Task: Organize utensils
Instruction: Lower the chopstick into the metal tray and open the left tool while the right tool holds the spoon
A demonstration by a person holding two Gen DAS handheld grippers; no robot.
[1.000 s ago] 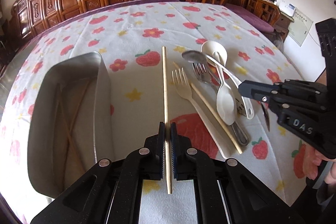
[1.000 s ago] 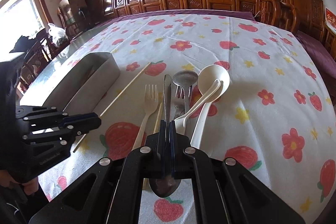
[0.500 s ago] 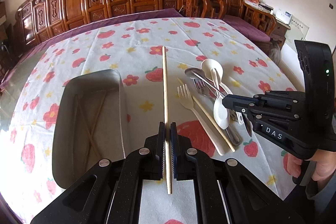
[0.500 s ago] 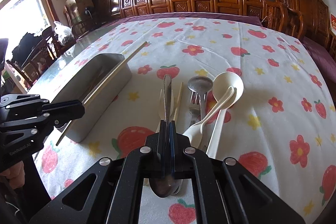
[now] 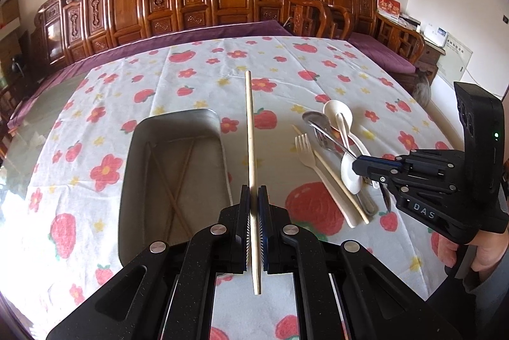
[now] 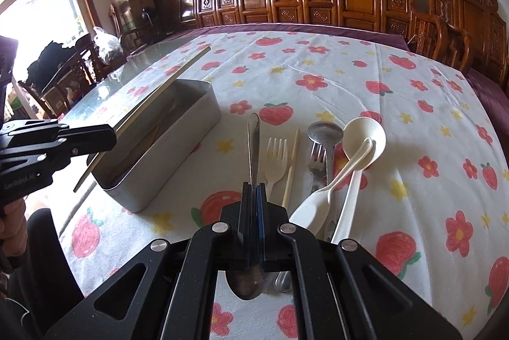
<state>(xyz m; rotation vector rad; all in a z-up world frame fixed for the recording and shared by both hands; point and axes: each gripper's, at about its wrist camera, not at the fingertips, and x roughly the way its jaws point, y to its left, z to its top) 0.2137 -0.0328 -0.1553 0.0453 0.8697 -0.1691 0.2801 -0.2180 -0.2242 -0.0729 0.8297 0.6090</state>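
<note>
left tool (image 5: pixel 253 196): clamped on pale wooden chopstick (image 5: pixel 250 130) near its low end, beside grey metal tray (image 5: pixel 178 120); light, stiff, slippery | right tool (image 6: pixel 253 193): clamped on steel spoon (image 6: pixel 253 142) mid-handle, above worktop; heavier, slick

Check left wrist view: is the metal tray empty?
No, the rectangular metal tray already holds thin brown wooden chopsticks lying crossed on its floor.
</note>
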